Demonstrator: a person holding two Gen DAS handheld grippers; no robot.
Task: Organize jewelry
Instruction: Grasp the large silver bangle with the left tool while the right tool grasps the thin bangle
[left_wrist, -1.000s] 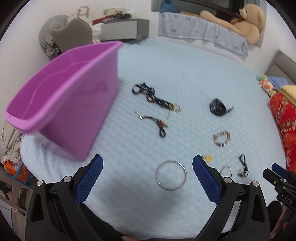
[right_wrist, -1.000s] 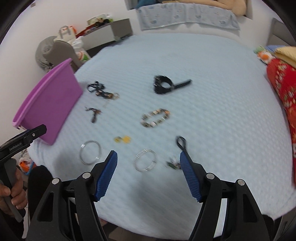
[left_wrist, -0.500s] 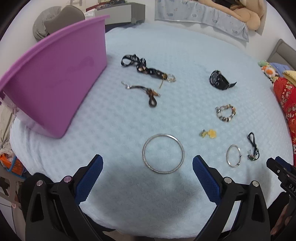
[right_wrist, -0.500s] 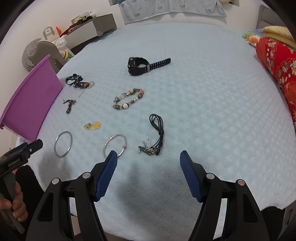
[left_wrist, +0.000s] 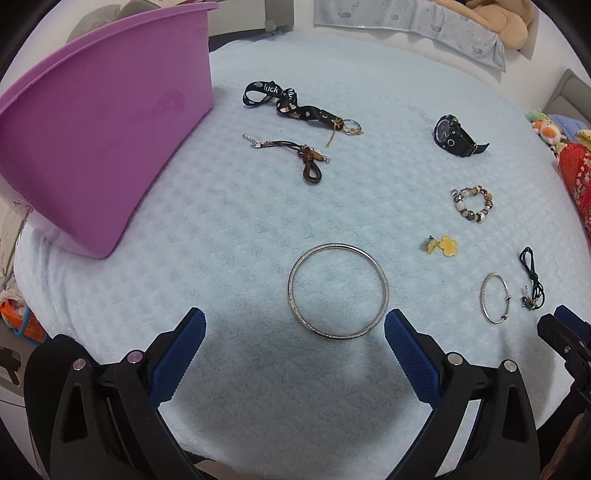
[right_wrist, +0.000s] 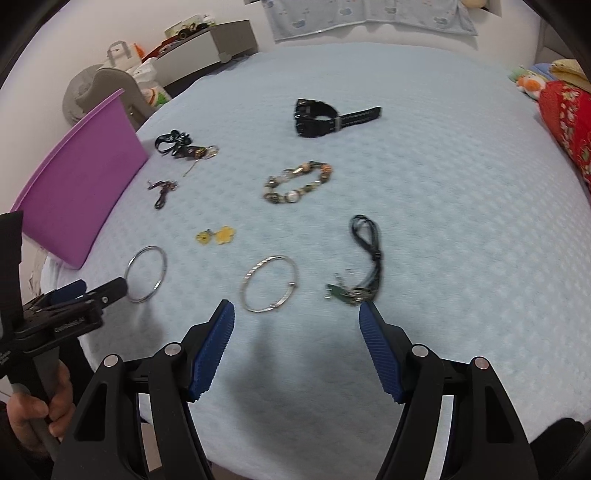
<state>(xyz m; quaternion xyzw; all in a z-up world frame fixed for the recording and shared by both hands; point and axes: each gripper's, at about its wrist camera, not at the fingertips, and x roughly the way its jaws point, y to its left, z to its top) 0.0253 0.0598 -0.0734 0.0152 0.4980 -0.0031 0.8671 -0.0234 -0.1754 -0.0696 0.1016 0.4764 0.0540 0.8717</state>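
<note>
Jewelry lies spread on a pale blue bed cover. In the left wrist view a large silver bangle (left_wrist: 338, 290) lies just ahead of my open left gripper (left_wrist: 294, 323), whose fingers hold nothing. A purple bin (left_wrist: 96, 147) stands at the left. Further off lie a black strap keychain (left_wrist: 295, 107), a brown cord bracelet (left_wrist: 299, 157), a black watch (left_wrist: 456, 137), a beaded bracelet (left_wrist: 472, 203) and yellow flower earrings (left_wrist: 441, 246). In the right wrist view my open right gripper (right_wrist: 297, 314) hovers just short of a thin silver bangle (right_wrist: 268, 283) and a black cord necklace (right_wrist: 365, 258).
The bed's near edge runs under both grippers. A red patterned pillow (right_wrist: 565, 122) and soft toys lie at the right edge. A grey cabinet (right_wrist: 207, 48) and a bag stand beyond the bed at the left. A hand (right_wrist: 33, 410) holds the left gripper's handle.
Both grippers have sunk toward the bed, so the jewelry looks larger and closer. The large bangle now lies between the left fingertips' line of sight. Jaws stayed open.
</note>
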